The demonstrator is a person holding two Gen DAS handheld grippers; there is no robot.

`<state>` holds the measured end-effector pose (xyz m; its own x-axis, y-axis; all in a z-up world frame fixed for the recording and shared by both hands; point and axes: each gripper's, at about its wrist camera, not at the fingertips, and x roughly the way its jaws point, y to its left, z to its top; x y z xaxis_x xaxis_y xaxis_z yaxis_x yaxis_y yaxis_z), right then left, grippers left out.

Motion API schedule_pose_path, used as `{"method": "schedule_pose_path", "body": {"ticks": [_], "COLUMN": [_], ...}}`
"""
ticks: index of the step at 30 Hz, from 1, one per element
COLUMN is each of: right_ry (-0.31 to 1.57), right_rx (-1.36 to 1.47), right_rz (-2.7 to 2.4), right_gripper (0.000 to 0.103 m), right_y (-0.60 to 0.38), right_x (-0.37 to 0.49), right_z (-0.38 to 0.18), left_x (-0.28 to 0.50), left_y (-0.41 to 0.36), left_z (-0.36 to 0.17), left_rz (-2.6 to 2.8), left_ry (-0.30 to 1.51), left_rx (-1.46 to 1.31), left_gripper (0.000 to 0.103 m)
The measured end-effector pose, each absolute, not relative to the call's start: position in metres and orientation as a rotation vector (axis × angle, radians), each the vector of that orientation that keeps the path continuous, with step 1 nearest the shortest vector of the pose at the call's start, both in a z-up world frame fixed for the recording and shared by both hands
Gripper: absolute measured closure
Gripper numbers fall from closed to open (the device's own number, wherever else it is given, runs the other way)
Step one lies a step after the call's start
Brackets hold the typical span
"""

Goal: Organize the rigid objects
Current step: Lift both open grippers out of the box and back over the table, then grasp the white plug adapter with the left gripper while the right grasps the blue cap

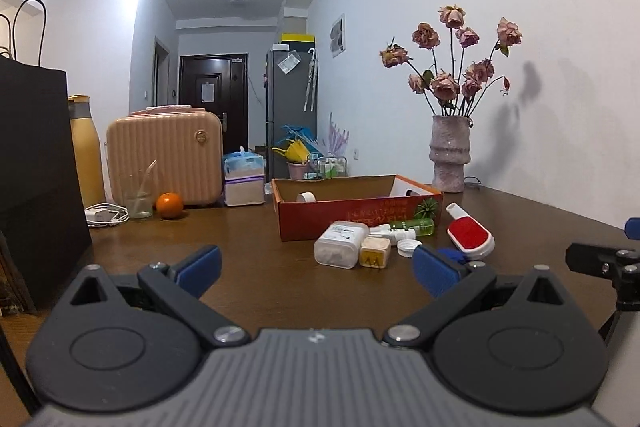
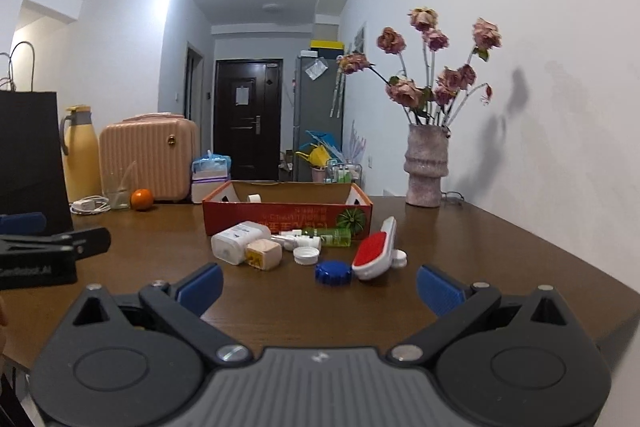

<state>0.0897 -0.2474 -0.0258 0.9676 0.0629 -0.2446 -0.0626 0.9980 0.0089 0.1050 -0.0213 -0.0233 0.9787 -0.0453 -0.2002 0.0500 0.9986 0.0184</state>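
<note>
**Both tools idle, clutter in front of box — handling notes**

Nearest: left hand-held gripper (image 1: 316,269) w/ jaws spread wide, nothing between them, low over the desk (image 1: 240,259). Right hand-held gripper (image 2: 318,285) same: spread, empty. Both short of the pile, not touching anything.

Next out, loose items on desk, just in front of the box:
- Blue cap (image 2: 333,271), closest to right tool. Ribbed rim, stiff, light. Est. easy pinch across the diameter; lies flat, so fingers must come down low.
- Red/white brush (image 2: 374,250), handle pointing away. Rigid plastic, light. Take across the narrow handle or the body's short width; red face looks fuzzy, prob. good friction.
- White cap (image 2: 306,254), small, flat. Could skid if nudged.
- Yellowish cube (image 2: 264,254), touching the white container (image 2: 236,241). Cube: flat sides, simple grip. Container: rounded, smooth, prob. slippery and widest item; grip across short side, needs near-full opening. Contents unclear.
- Green bottle (image 2: 330,237) lying on its side, beside a white spray bottle (image 2: 296,239). Round, may roll; grip mid-body, across the axis.

Behind: red cardboard box (image 2: 288,213), open top, a white roll (image 2: 254,198) inside. Likely the drop target. Walls are thin card, so avoid bumping.

Far: vase (image 2: 424,167) w/ dried flowers by wall, fragile, keep clear.
</note>
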Motion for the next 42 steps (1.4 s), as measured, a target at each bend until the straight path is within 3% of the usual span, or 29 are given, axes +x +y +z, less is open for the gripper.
{"method": "schedule_pose_path", "body": {"ticks": [11,18,26,28,34,39,42], "right_ry": [0.222,0.287,0.371,0.388,0.489,0.581,0.609], "right_rx": [0.036,0.0,-0.003,-0.004,0.013,0.013,0.005], "right_rz": [0.046,0.052,0.112,0.117,0.127,0.171,0.175], "right_gripper": [0.0,0.0,0.016,0.019,0.037,0.04,0.041], "right_y": [-0.254,-0.249,-0.25,-0.25,-0.251,-0.248,-0.247], "right_x": [0.082,0.128,0.205,0.223,0.28,0.321,0.337], "right_z": [-0.024,-0.04,-0.054,-0.056,-0.067,-0.078,-0.083], "left_x": [0.092,0.145,0.225,0.243,0.293,0.33,0.349], "left_y": [-0.017,-0.025,-0.042,-0.047,-0.062,-0.072,-0.078], "left_z": [-0.018,-0.033,-0.04,-0.042,-0.05,-0.06,-0.068], "left_rz": [-0.043,-0.066,-0.165,-0.167,-0.19,-0.25,-0.268], "left_ry": [0.174,0.288,0.387,0.4,0.475,0.549,0.594], "left_rx": [0.026,0.021,0.007,0.02,0.036,0.019,0.013], "left_gripper": [0.0,0.0,0.001,0.006,0.035,0.058,0.062]}}
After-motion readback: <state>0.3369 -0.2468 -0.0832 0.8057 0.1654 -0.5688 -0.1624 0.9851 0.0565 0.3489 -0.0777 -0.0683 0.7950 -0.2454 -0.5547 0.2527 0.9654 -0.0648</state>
